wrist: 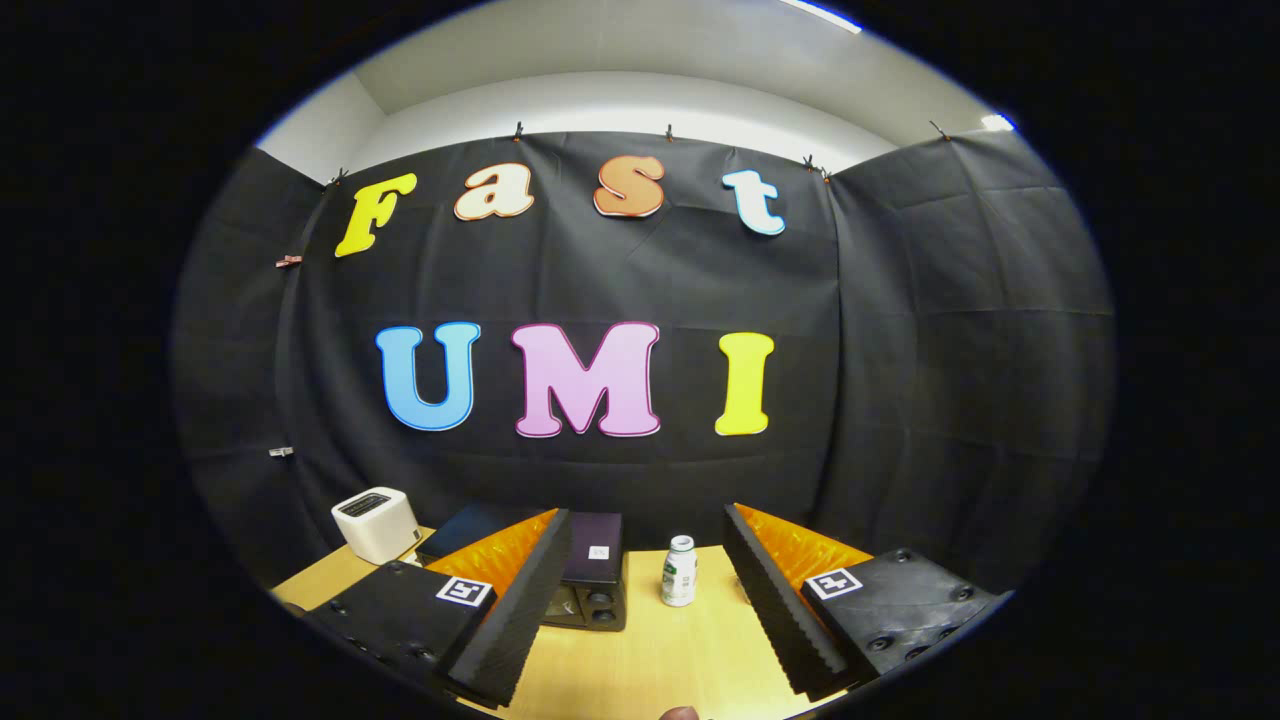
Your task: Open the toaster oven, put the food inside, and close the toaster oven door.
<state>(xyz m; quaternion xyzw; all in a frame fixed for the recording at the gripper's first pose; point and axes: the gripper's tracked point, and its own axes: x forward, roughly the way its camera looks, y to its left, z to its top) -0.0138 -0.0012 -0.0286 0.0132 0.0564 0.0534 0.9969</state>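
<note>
Currently:
Gripper (640,600): fingers are spreading wide, holding nothing, hovering above the wooden table (650,660).
Toaster oven (590,575): dark box sitting just ahead, partly behind the left finger.
Bottle (679,570): standing upright between the fingers, beside the oven.
White toaster (376,523): resting far left.

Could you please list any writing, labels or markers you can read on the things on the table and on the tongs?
None can be read.
Black-and-white square markers on the open tongs, one on each finger: patterns, not text.
Small white bottle with a green label, between the fingers: print too small.
Black toaster oven: white sticker on top, too small.
White box-shaped appliance: dark top panel, nothing legible.
</note>
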